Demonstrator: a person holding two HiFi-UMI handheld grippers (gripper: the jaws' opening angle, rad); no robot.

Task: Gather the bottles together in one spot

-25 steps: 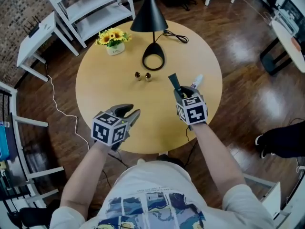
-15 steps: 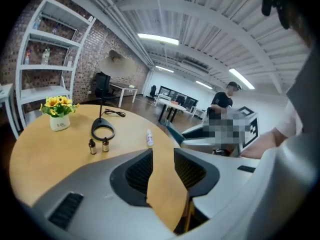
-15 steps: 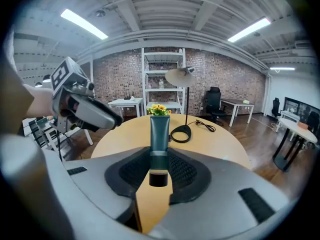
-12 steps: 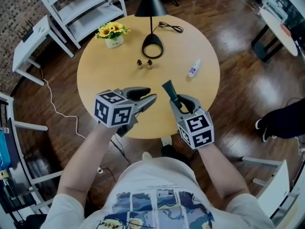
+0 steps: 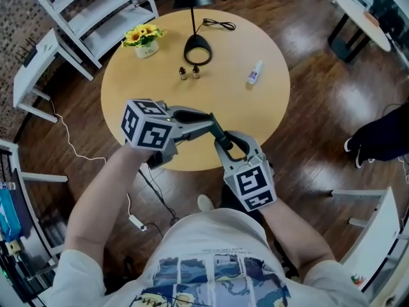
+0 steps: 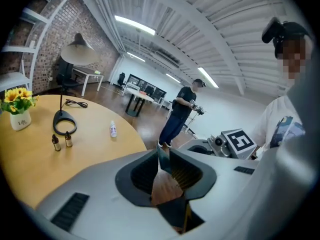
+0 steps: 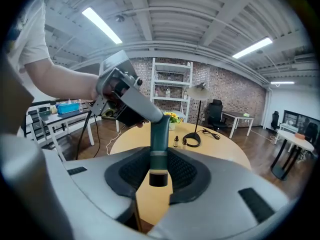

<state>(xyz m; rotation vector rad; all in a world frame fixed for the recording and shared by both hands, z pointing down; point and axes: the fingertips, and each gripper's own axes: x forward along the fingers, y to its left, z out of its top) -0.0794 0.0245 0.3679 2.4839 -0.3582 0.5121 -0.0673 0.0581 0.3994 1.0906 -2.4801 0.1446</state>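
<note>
A dark green bottle (image 5: 218,133) hangs above the near edge of the round wooden table (image 5: 140,107). My right gripper (image 5: 229,147) is shut on its lower end (image 7: 160,149). My left gripper (image 5: 208,121) reaches in from the left, and its jaws have just been closing on the bottle's far tip (image 6: 163,160). Two small amber dropper bottles (image 5: 183,74) (image 5: 196,73) stand side by side near the lamp. A white spray bottle (image 5: 254,73) lies on its side at the table's right, apart from them.
A black lamp stands with its ring base (image 5: 197,47) and cord at the table's far side. A sunflower pot (image 5: 142,40) is at the far left. White shelving (image 5: 96,11) and a side table (image 5: 35,75) stand beyond. Another person (image 6: 180,114) stands in the room.
Both grippers have drawn back toward my body and come together. The left jaws have narrowed onto the green bottle's tip. The white bottle stays where it lay.
</note>
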